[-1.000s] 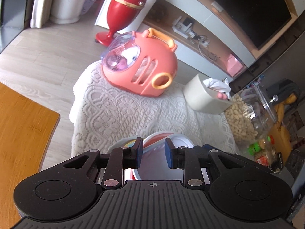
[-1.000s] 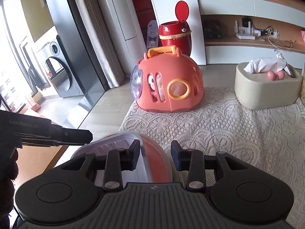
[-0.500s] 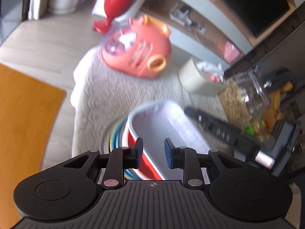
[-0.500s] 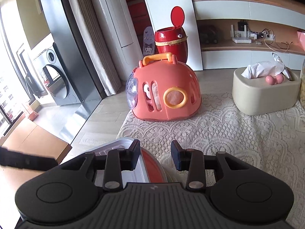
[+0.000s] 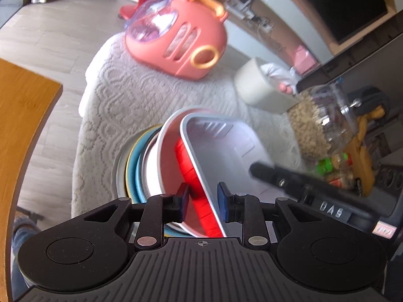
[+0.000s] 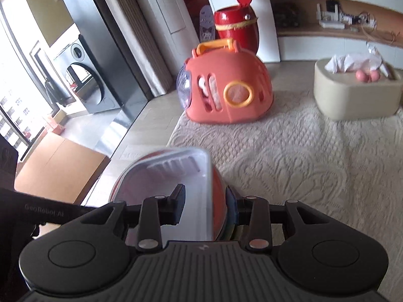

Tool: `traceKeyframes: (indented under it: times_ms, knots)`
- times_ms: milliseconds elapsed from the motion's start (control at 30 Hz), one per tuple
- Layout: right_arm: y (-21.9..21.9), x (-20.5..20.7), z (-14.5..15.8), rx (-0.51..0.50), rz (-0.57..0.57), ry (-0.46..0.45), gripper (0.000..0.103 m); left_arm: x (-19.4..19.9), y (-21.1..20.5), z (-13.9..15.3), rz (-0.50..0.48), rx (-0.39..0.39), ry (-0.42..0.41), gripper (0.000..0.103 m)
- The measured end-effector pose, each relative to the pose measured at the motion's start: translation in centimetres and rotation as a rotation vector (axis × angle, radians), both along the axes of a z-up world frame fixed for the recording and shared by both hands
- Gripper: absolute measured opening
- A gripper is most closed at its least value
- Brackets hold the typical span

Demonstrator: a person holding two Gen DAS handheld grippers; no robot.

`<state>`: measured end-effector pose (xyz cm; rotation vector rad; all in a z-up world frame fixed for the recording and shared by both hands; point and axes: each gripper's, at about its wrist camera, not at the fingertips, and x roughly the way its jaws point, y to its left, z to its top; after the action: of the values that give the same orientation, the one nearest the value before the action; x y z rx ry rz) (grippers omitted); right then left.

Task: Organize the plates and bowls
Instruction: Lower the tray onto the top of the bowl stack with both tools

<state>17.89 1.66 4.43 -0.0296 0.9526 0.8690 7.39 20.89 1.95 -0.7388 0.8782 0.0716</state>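
Note:
A grey rectangular tray (image 5: 221, 146) lies tilted inside a red bowl (image 5: 186, 166) with a pale rim, on top of a stack of blue, yellow and white plates (image 5: 133, 166) at the near edge of the lace-covered table (image 5: 126, 95). My left gripper (image 5: 203, 202) straddles the tray's near rim and the bowl's red wall; its jaws are opening and the pads stand off both. My right gripper (image 6: 206, 198) is closing on the tray (image 6: 171, 173) and bowl (image 6: 219, 188), one finger (image 5: 267, 173) inside the tray, the other hidden outside the stack.
A pink pet carrier (image 5: 181, 37) stands at the table's far end, with a beige tissue box (image 5: 259, 88) and a clear jar of nuts (image 5: 314, 123) to the right. A wooden tabletop (image 5: 22, 115) lies left across a floor gap. Bare lace spreads right of the stack (image 6: 302, 163).
The left gripper has dipped toward the stack, so tray and bowl now fill its view. The right gripper's finger has come into the left view, inside the tray. The tray has tilted.

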Motion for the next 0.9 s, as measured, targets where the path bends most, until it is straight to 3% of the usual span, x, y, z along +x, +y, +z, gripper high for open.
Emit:
traceKeyframes:
  times_ms: [33,133,233,433,600,900]
  knots:
    - [-0.2,-0.3,0.0,0.025,-0.002,0.016,0.031,-0.3,0.0,0.8,0.007,0.022,-0.029,0.030]
    - [-0.3,-1.6,1.3,0.079,0.001,-0.071,0.031,-1.0,0.2,2.9,0.018,0.078,-0.105,0.031]
    - [0.8,-1.6,1.7,0.087,-0.001,-0.088,0.031,-0.7,1.1,2.6,0.038,0.077,-0.093,0.030]
    - [3.2,0.2,0.0,0.071,-0.027,-0.049,0.030,0.8,4.2,-0.3,0.089,-0.036,-0.066,0.027]
    - [4.1,0.9,-0.9,0.047,-0.050,-0.059,0.030,1.5,4.9,-0.1,0.119,0.031,-0.092,0.028]
    - [2.7,-0.4,0.3,0.057,-0.049,-0.105,0.030,0.1,4.8,1.4,0.115,0.011,-0.071,0.027]
